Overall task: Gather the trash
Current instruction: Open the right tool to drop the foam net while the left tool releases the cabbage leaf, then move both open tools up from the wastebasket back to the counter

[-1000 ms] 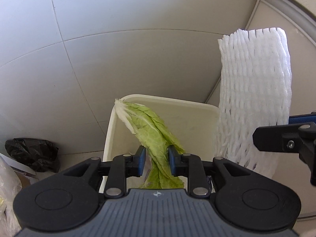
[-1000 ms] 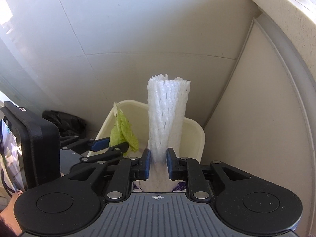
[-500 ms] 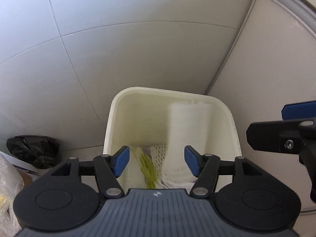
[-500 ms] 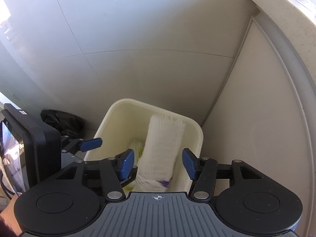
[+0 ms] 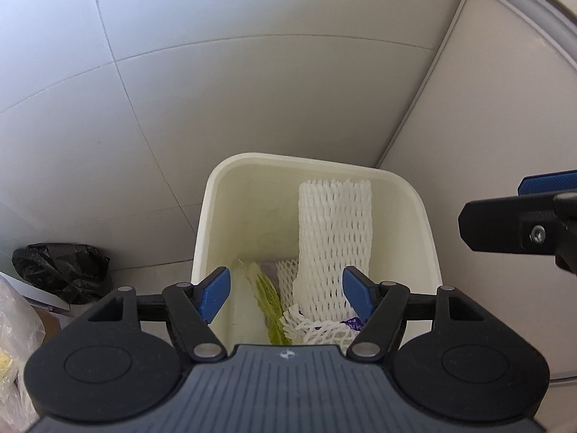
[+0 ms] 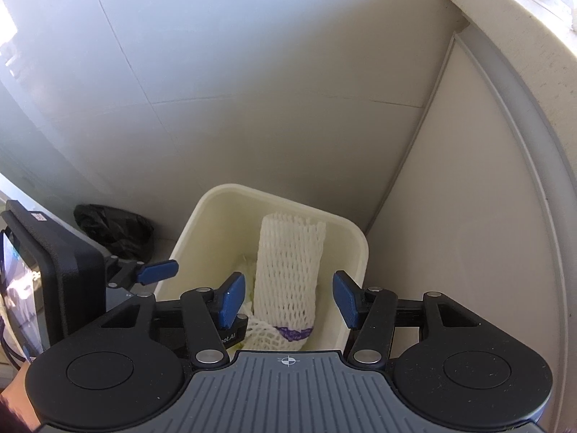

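Note:
A cream trash bin stands on the floor in a corner. Inside it a white foam net sleeve leans upright, with a second foam net and a green cabbage leaf lower down. My left gripper is open and empty just above the bin's near side. My right gripper is open and empty over the bin, with the sleeve showing between its fingers. The right gripper's fingers show at the right edge of the left wrist view.
A crumpled black plastic bag lies on the floor left of the bin. Tiled wall rises behind, and a pale panel closes the right side. A clear bag sits at the lower left.
Both grippers opened. The cabbage leaf dropped from the left gripper and the foam sleeve from the right gripper; both now rest in the bin.

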